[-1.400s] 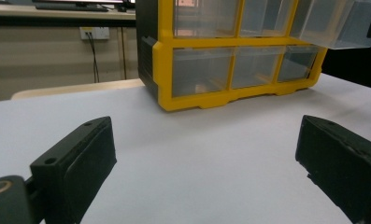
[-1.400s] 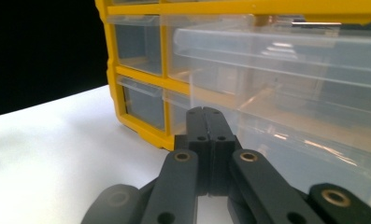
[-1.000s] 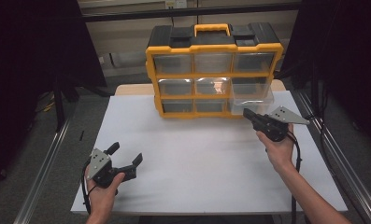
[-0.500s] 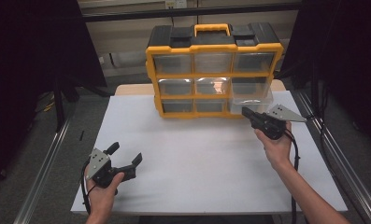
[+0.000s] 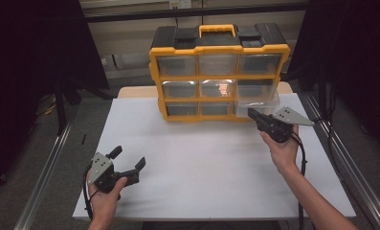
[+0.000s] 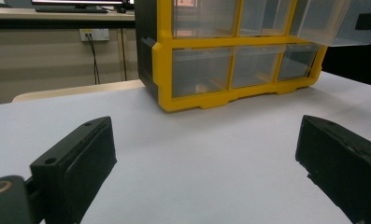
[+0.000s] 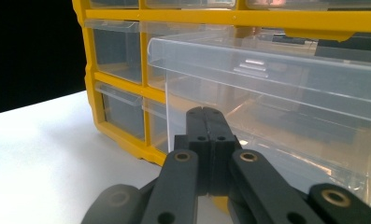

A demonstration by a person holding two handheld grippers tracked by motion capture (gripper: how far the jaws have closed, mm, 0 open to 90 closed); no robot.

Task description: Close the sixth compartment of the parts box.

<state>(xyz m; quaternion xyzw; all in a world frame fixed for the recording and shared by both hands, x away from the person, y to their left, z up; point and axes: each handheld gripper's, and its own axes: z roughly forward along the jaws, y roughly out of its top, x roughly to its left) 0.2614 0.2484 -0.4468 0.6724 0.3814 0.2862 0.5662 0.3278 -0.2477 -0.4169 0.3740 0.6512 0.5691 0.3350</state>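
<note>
A yellow and black organizer point(image 5: 218, 72) with clear drawers stands at the back of the white table point(image 5: 202, 158). Its right drawer in the middle row point(image 5: 257, 98) is pulled out toward me. My right gripper point(image 5: 251, 114) is shut, its tips just below that drawer's front; in the right gripper view the jaws point(image 7: 206, 113) press together with nothing between them, close under the clear drawer point(image 7: 276, 79). My left gripper point(image 5: 128, 157) rests open near the front left of the table, empty, and its view faces the organizer point(image 6: 239, 42) across bare table, its jaws point(image 6: 206, 135) wide apart.
Metal rails point(image 5: 49, 167) run along both sides of the table, with dark curtains beyond. A wooden table edge point(image 6: 75, 91) shows behind the white sheet. A wall socket with a cable point(image 6: 93, 35) sits at the back left.
</note>
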